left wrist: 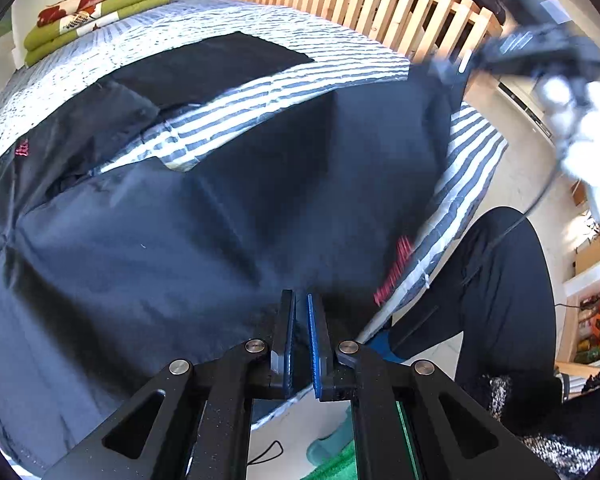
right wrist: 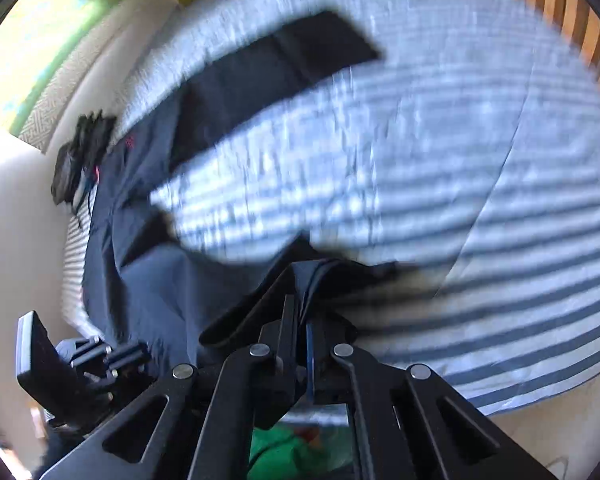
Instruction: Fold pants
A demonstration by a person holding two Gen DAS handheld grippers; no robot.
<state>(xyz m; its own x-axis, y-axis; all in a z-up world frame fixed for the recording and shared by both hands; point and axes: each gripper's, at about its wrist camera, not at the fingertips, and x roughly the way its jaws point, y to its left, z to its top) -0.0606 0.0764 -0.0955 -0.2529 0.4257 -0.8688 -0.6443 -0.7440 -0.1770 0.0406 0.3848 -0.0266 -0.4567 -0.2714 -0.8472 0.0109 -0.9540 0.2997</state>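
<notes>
Left wrist view: dark navy pants [left wrist: 228, 208] spread across a bed with a blue-and-white striped cover [left wrist: 320, 68]. One leg extends toward the far side of the bed; the other is lifted at its end, top right. Red stitched markings show on the fabric at two places.

Left claw [left wrist: 301, 312]: fingers nearly together, pinching the near edge of the pants at the bed's side.

Right claw [right wrist: 302, 320]: closed on a bunched fold of the pants, held above the striped cover. This view is motion-blurred.

Surroundings:
- Folded green, red and white blanket [left wrist: 96, 8] at the far left corner of the bed.
- Wooden slatted headboard [left wrist: 380, 4] behind the bed.
- Person's dark-trousered leg [left wrist: 500, 300] beside the bed, at right.
- Green item on the floor below the claws; identity unclear.
</notes>
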